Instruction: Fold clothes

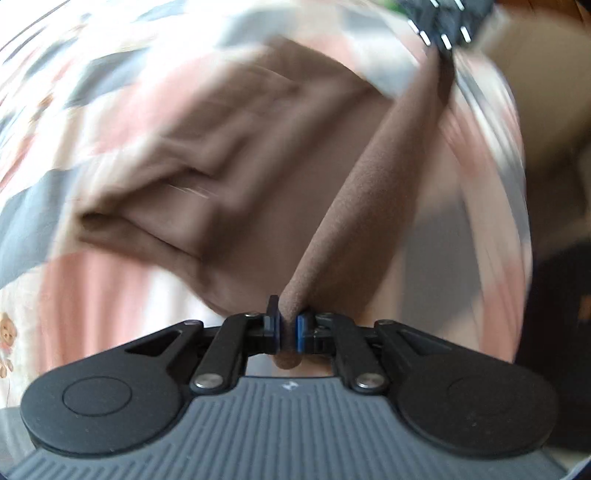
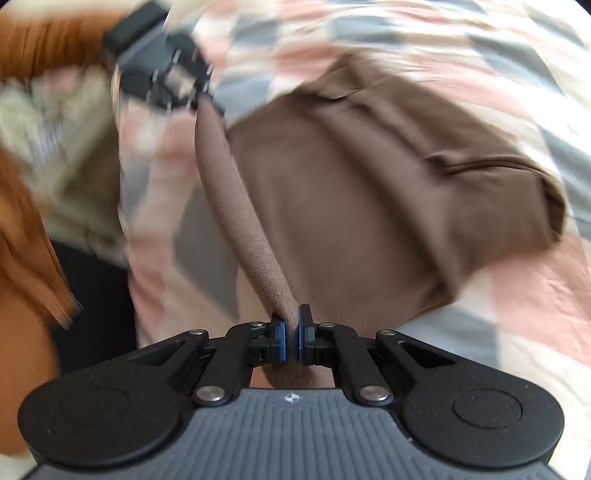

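A brown garment [image 1: 236,155] lies partly on a checked bedspread [image 1: 92,273] and is lifted at one edge. My left gripper [image 1: 290,325] is shut on that edge; the cloth stretches taut from it up to my right gripper [image 1: 443,22] at the top right. In the right wrist view my right gripper [image 2: 291,338] is shut on the same brown garment [image 2: 369,192], and the taut edge runs up to my left gripper [image 2: 173,77] at the top left. Both views are motion-blurred.
The bedspread [image 2: 517,295] has pink, grey and white squares. An orange cloth [image 2: 26,236] and a pale beige cloth [image 2: 62,147] lie at the left of the right wrist view. A dark area [image 1: 554,332] lies beyond the bed edge.
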A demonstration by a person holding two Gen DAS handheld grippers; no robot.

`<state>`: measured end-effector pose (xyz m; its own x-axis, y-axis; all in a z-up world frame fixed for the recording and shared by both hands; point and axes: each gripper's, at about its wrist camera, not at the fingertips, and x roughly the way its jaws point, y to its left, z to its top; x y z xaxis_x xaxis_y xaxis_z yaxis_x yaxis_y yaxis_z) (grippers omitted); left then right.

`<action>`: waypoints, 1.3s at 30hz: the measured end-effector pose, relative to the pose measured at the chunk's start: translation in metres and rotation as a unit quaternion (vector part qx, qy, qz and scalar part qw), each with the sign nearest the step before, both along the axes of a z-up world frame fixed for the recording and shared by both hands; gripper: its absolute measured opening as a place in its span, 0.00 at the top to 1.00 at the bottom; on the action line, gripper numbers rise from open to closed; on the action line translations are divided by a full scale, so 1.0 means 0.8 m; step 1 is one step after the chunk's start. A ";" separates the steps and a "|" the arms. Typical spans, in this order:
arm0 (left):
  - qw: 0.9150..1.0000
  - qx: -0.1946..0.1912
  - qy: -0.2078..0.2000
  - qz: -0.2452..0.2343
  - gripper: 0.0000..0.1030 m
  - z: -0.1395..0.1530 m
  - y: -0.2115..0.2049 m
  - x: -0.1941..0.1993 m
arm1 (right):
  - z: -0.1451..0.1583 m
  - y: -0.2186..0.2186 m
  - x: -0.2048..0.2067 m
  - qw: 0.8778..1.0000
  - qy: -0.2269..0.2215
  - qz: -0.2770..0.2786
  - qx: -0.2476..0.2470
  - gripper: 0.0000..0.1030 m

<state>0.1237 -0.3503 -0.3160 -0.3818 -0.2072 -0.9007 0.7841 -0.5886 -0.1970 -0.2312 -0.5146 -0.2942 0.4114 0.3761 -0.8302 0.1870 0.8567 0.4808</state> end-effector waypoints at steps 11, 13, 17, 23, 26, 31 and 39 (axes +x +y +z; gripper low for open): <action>0.984 0.045 0.075 0.157 0.95 -0.059 -0.162 0.073 | -0.078 -0.189 0.012 0.988 -0.022 -0.146 0.045 0.95; 0.982 0.046 0.082 0.163 0.95 -0.052 -0.167 0.079 | -0.075 -0.194 0.013 0.990 -0.031 -0.135 0.039 0.96; 0.980 0.065 0.061 0.180 0.89 -0.066 -0.189 0.084 | -0.084 -0.210 0.016 0.988 -0.026 -0.145 0.038 0.96; 0.969 0.064 0.022 0.236 0.75 -0.060 -0.201 0.098 | -0.101 -0.205 0.012 0.973 0.044 -0.224 -0.020 0.49; 0.958 0.019 0.007 0.285 0.77 -0.027 -0.189 0.118 | -0.072 -0.188 -0.011 0.949 0.047 -0.297 -0.099 0.48; 0.959 -0.022 0.042 0.280 0.87 -0.003 -0.158 0.089 | -0.016 -0.112 -0.017 0.908 -0.038 -0.362 -0.208 0.47; 0.943 -0.046 0.019 0.330 0.91 -0.084 -0.172 0.057 | -0.123 -0.091 -0.003 0.872 -0.003 -0.438 -0.217 0.47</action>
<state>0.1693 -0.4876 -0.3830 -0.1742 -0.4877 -0.8555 0.9788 0.0090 -0.2045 -0.2337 -0.5875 -0.3927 0.3877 -0.4339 -0.8133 0.8600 0.4879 0.1497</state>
